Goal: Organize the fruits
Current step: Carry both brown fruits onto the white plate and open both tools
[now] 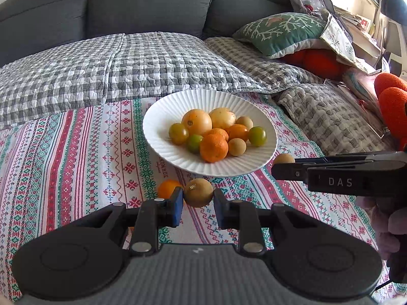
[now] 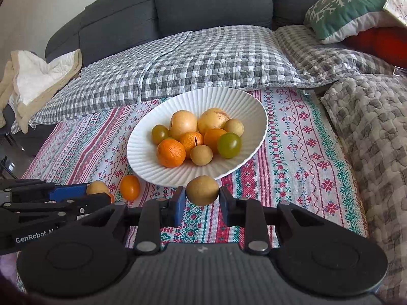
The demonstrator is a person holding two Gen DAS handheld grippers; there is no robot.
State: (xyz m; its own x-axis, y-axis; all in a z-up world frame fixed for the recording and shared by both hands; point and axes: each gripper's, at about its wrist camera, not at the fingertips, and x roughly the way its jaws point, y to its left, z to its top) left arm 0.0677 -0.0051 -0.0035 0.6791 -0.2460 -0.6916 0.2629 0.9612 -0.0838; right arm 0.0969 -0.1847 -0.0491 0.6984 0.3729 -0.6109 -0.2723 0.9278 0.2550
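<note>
A white ribbed plate [image 1: 157,127] [image 2: 142,157] on the patterned cloth holds several fruits: oranges, green ones, tan ones and two larger yellow ones. My left gripper [image 1: 198,199] is shut on a small tan fruit [image 1: 198,192], held in front of the plate's near rim. My right gripper [image 2: 202,195] is shut on another small tan fruit [image 2: 202,190], also just before the rim. Each gripper shows in the other's view: the right gripper [image 1: 282,166] with its tan fruit [image 1: 283,158], the left gripper [image 2: 99,194] with its own [image 2: 97,187]. One small orange fruit [image 1: 168,188] [image 2: 130,187] lies on the cloth by the plate.
The striped patterned cloth [image 2: 292,152] covers the surface in front of a grey sofa [image 1: 152,5] draped with checked quilts [image 1: 114,66]. Pillows [image 1: 279,33] and clutter are piled at the right. A folded beige blanket [image 2: 30,81] hangs at the left.
</note>
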